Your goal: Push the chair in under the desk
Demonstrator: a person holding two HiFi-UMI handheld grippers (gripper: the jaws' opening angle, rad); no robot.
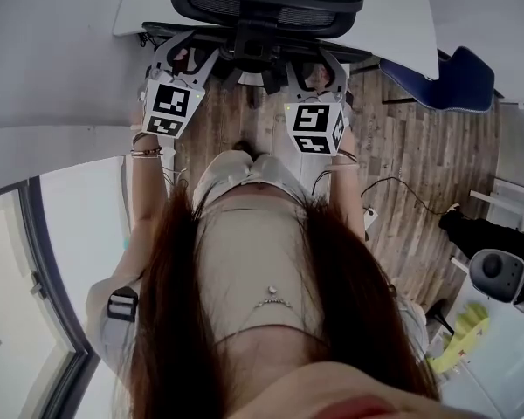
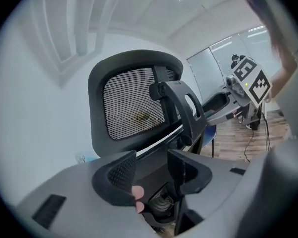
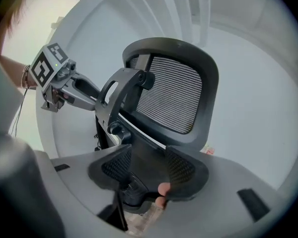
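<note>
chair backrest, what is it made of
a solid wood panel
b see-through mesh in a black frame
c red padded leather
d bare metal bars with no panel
b: the backrest is a fine mesh stretched inside a black surround, and the weave shows clearly in both gripper views.
</note>
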